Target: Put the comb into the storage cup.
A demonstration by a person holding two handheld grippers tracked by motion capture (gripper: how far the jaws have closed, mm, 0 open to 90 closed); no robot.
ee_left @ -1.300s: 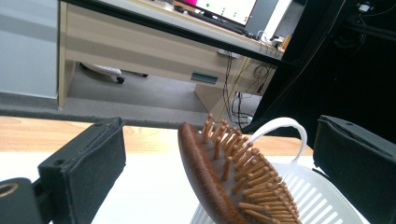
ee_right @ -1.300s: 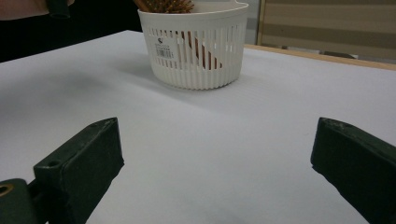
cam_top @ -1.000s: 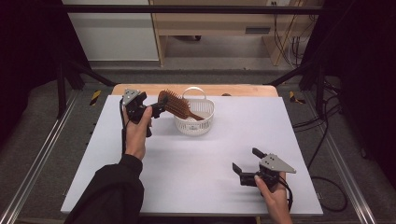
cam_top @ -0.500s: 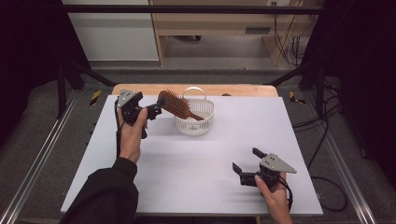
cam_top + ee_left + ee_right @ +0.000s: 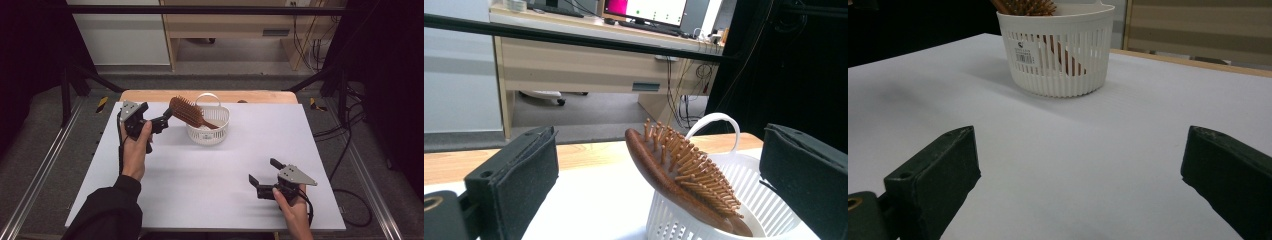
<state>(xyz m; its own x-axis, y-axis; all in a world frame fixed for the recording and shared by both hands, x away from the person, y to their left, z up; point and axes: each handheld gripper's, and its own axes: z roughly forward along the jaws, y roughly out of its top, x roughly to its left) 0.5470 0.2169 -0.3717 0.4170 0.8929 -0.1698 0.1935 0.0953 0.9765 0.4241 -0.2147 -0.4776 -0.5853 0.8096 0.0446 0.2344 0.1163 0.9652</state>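
So the left hand-held gripper [image 5: 161, 121] is up near the far-left part of the counter [image 5: 200, 190], jaws spread wide and holding nothing. It's just beside the head of the wooden hairbrush [image 5: 187, 112] but not touching it as far as I can tell; in the left gripper view the brush head [image 5: 679, 175] sits in the gap between the two black pads with clear space on both sides.

The hairbrush itself is standing tilted in the white basket [image 5: 220, 131], handle end down inside, bristled head sticking out over the rim and leaning toward the left side of the counter. Bristles face up and away from the counter. The basket is a small slotted plastic one with a loop handle at the back, sitting near the middle of the far edge of the counter.

The right hand-held gripper [image 5: 262, 174] is well apart from all that, down near the near-right corner, resting low over the counter with the person's hand behind it. Its jaws are wide open too and empty. From the right gripper view you look between the pads straight across bare white counter at the basket [image 5: 1058, 55], with a bit of brush [image 5: 1023, 7] poking over the top and a barcode sticker on the basket wall.
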